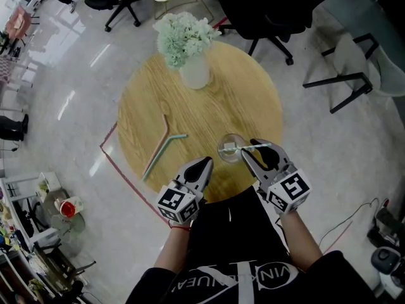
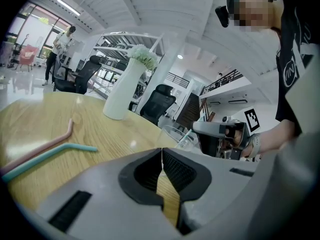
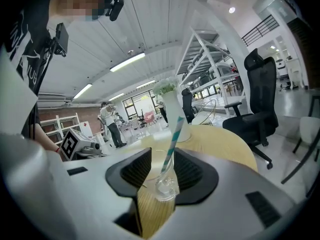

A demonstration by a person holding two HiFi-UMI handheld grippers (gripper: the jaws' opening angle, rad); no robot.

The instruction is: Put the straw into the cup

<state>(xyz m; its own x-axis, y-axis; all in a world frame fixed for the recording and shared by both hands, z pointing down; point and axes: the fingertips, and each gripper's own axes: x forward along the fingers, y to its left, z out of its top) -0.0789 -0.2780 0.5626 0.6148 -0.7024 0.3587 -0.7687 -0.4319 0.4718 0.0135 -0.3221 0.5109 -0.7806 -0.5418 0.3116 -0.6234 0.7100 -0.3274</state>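
A clear plastic cup (image 1: 231, 149) stands near the front edge of the round wooden table (image 1: 253, 100). A teal-and-white striped straw (image 1: 239, 148) leans in it, its top toward my right gripper (image 1: 252, 148). In the right gripper view the cup (image 3: 162, 181) and the striped straw (image 3: 172, 141) sit between the jaws of the right gripper (image 3: 162, 169), which stand open and clear of both. My left gripper (image 1: 204, 167) hovers left of the cup, shut and empty; in its own view the left gripper (image 2: 161, 156) has its pads meeting, with the cup (image 2: 175, 134) beyond.
A teal straw (image 1: 161, 151) and a pink straw (image 1: 166, 126) lie on the table's left part. A white vase (image 1: 195, 75) of pale flowers stands at the far side. Black office chairs (image 1: 259, 11) surround the table; red tape marks the floor at left.
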